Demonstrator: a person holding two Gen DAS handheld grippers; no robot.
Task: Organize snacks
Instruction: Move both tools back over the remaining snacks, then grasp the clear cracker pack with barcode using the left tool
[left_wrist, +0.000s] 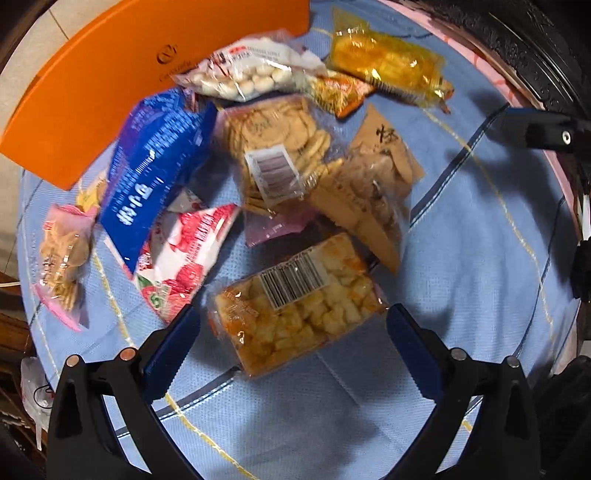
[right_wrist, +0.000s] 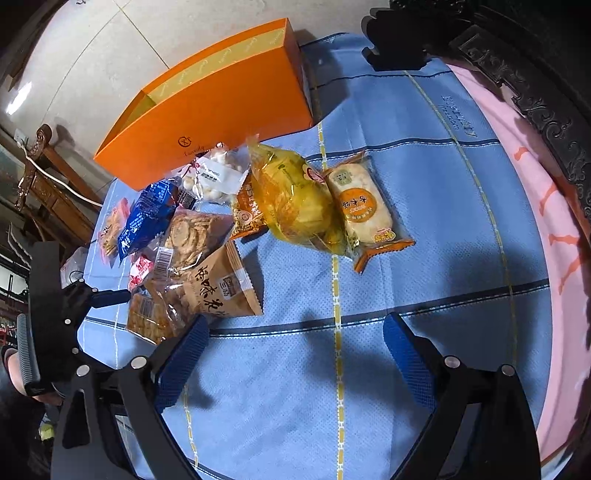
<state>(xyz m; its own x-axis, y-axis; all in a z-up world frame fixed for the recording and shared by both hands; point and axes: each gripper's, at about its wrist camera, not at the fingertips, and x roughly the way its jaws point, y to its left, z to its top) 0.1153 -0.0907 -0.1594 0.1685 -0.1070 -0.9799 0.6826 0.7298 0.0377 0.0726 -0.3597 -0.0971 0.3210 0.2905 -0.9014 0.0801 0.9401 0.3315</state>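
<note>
Left claw (left_wrist: 291, 332) spread, straddling clear cube-cracker packet (left_wrist: 295, 302) at lower centre; pinch its sides squarely. Right claw (right_wrist: 295, 354) spread, empty.

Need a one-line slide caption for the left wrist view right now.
Open left tool poised over a clear pack of golden puffed cubes, other snack bags and an orange box beyond.

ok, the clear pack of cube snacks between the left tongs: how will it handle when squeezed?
The cube snack pack probably feels light and crinkly; its glossy film may slip. The loose cubes could shift or crush, so the open left tongs should close gently.
</note>
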